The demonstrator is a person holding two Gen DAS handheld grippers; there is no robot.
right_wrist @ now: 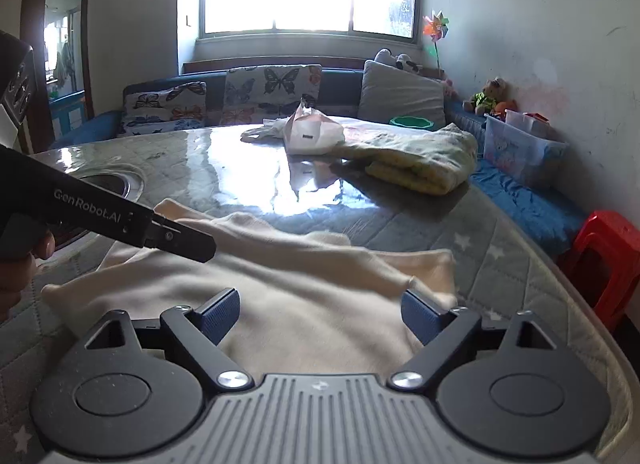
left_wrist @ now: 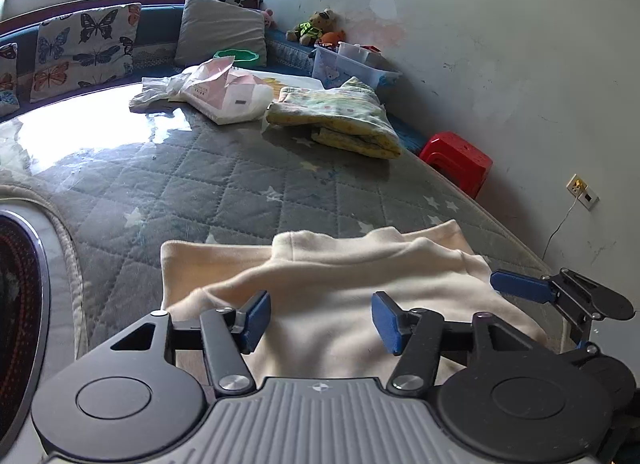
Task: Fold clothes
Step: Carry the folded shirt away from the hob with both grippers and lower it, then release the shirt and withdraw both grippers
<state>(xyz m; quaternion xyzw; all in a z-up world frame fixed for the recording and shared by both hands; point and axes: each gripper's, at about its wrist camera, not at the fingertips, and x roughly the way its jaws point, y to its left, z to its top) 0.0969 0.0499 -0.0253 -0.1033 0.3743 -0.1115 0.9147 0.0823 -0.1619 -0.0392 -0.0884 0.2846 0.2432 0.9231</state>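
I have both tools over the cream garment (left_wrist: 332,284), which lies spread on the quilted worktop (left_wrist: 200,183) right under and ahead of my fingers. My left tool (left_wrist: 318,322) stands released, its blue pads apart with cloth below them but nothing pinched between. My right tool (right_wrist: 320,318) is released too, jaws spread wide above the cloth, gripping nothing. In the left wrist view the right tool's fingertip shows just off to the right of mine, at the garment's edge; in the right wrist view the left tool reaches in from the left over the cloth's far side.

I judge the fold to be partway: one layer already lies doubled over another ahead of my left tool, and a sleeve or flap trails out ahead of my right tool. This looks like the pause between folds, with both tools let go.

Next I would need to pick an edge near each tool, lower the pads until they straddle a single layer, clench, and carry it across evenly. The soft fabric may bunch, so a low, flat approach seems wise. The folded yellow blanket (left_wrist: 340,119) sits well ahead, out of the way.
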